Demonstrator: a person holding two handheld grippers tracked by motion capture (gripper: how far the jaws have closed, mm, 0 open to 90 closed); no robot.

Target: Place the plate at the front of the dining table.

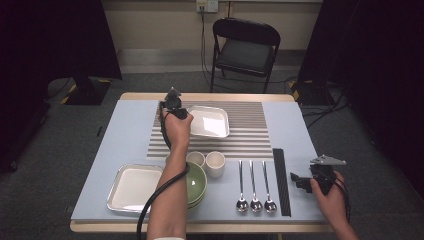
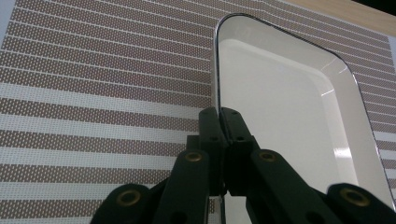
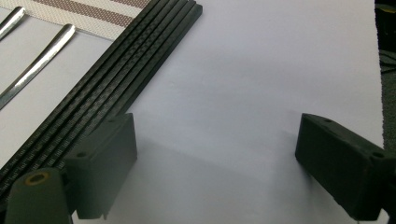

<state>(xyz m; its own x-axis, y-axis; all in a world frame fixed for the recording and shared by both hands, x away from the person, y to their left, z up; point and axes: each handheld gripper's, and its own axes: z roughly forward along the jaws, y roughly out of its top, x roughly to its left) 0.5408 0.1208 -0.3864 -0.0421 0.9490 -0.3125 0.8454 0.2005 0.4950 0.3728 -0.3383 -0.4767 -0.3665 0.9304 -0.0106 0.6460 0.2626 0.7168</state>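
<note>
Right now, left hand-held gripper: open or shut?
Shut: the left hand-held gripper jaws pinch the rim of the square plate on the striped mat.

No legible text or labels.

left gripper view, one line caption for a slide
Left gripper shut on the rim of a white rectangular plate above the striped placemat.

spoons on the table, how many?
3. The spoons lie side by side near the table's front edge, bowls toward the person: left spoon, middle spoon, right spoon, just left of the black chopsticks. None looks hidden.
</note>
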